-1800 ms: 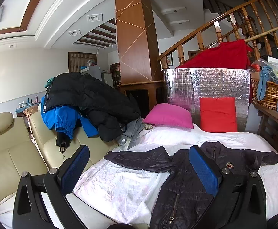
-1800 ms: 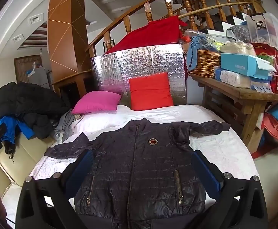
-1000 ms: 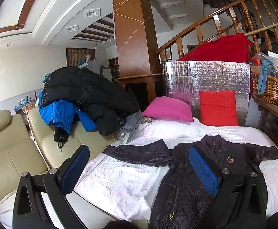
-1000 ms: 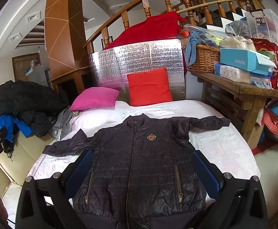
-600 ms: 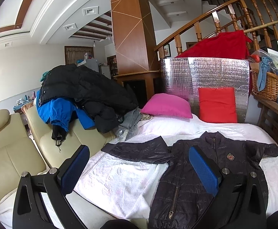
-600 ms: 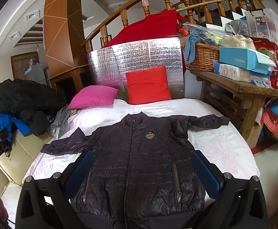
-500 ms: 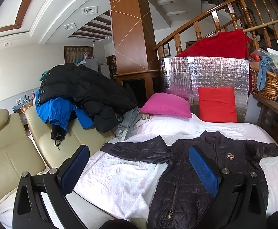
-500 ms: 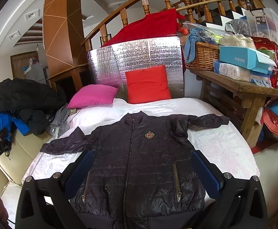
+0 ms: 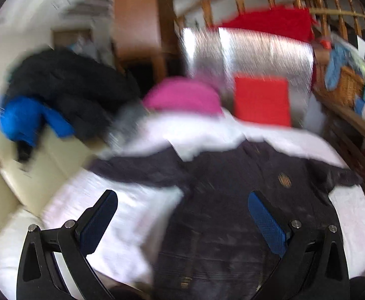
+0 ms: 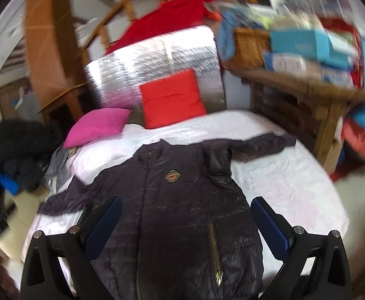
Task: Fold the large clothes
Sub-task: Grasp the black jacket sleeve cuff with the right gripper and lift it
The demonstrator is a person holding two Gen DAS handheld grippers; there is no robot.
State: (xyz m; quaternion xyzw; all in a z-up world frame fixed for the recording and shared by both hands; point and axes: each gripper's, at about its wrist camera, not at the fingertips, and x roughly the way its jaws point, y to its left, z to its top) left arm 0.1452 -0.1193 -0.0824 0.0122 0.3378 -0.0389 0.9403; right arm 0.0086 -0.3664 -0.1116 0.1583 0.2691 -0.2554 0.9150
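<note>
A: Both tongs stand spread wide with nothing between the pads; the left gripper hangs over the jacket's sleeve side, the right gripper over its lower front — neither touches cloth.

B: The risk from here?

A: The quilted shell looks slick and puffy; a shallow pinch could catch only the top layer, so the front lifts while the back stays on the bed; an uneven pull by the two tongs would skew the fold. Both views are smeared too — a hasty reach may miss the hem.

B: And the jacket itself?

A: Dark, quilted, lying face up and flat on the white bedspread; front closed, small crest on the chest, sleeves spread to either side; collar points toward the pink pillow and red pillow; no fold made yet.
</note>
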